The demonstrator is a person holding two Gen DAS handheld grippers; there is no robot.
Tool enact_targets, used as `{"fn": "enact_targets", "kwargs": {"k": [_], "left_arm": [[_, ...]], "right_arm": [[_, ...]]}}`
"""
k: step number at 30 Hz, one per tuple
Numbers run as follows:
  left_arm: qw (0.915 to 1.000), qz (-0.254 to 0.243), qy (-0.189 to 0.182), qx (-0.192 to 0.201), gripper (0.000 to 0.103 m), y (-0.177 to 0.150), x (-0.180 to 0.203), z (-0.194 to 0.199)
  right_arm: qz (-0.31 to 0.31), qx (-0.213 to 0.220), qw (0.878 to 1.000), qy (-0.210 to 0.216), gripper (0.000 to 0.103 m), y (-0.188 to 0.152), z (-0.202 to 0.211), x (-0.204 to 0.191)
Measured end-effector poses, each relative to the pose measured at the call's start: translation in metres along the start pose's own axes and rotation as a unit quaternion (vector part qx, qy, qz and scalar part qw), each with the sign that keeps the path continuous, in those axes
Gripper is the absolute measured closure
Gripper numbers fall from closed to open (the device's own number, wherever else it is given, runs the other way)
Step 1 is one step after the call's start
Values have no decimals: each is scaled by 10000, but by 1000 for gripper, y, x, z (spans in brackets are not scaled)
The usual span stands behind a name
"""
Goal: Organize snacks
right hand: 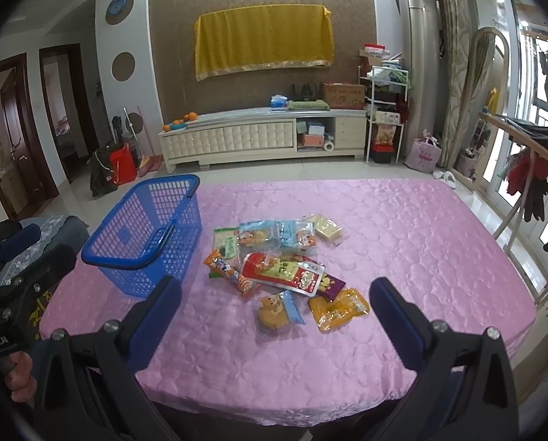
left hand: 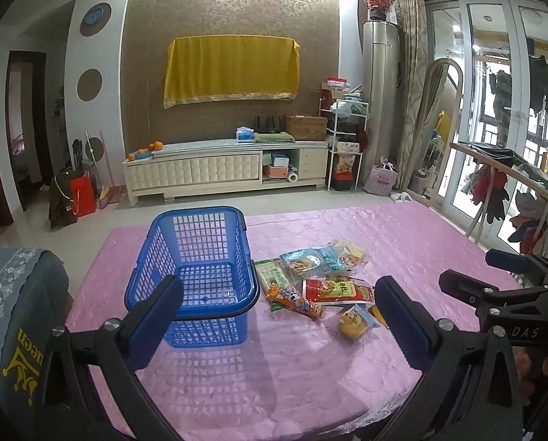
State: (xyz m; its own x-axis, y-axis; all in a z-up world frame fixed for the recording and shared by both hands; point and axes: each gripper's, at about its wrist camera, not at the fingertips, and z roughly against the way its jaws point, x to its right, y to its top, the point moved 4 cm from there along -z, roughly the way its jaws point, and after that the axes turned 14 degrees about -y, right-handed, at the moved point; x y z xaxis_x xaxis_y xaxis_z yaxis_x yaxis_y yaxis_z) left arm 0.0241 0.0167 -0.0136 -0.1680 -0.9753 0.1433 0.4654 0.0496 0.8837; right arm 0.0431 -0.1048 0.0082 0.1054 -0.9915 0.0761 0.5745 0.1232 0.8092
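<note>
Risks first. The snacks (right hand: 274,268) lie in one overlapping heap, touching or stacked on each other, so a pinch on a buried pack likely drags its neighbours or lifts two at once. The wrappers look glossy and thin; I'd expect them to slip out of flat pads if gripped by an edge. The pink cloth (right hand: 402,239) is a quilted satin cover, so a low scoop could snag it and shift the heap. The blue basket (right hand: 141,235) looks light and has nothing in it, so a bump on its rim could slide or tip it. Its handle lies folded across the near rim and could catch a pack on the way in.

Layout in the right wrist view: heap at centre, basket at 9 o'clock from it, just beside but not touching as far as I can tell. Nearest loose packs: a clear-wrapped yellow cake (right hand: 274,314) at the heap's 6 o'clock and an orange crinkled pack (right hand: 338,308) at 5 o'clock.

Pose: right gripper (right hand: 274,316) hovers above the near table edge, aimed at the heap, jaws spread wide, nothing between them. Left gripper (left hand: 277,316) hovers likewise, jaws spread and empty, basket at its 11 o'clock, snacks at 1 o'clock. The grippers sit side by side, well clear of the cloth.

Nothing binned yet; first pick pending.
</note>
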Motion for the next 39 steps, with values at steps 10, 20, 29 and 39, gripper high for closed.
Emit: {"fn": "enact_targets", "kwargs": {"k": [10,20,29,39], "left_arm": [[10000,32,8,-12,0,1,-1,2],[10000,10,57,-12,0,-1,-1,3],[9999,121,30,-47,0,-3,-4,3],[9997,245,46,-56,0,-4,-7,7]], "right_arm": [[-27,-50,10000,45,0,0,0,-1],[-42,-61,9999,73,0,1,0,-1],[-67,-95,9999,99,0,-1,0,-1],[-93,-108,9998,107,0,0,0,0]]}}
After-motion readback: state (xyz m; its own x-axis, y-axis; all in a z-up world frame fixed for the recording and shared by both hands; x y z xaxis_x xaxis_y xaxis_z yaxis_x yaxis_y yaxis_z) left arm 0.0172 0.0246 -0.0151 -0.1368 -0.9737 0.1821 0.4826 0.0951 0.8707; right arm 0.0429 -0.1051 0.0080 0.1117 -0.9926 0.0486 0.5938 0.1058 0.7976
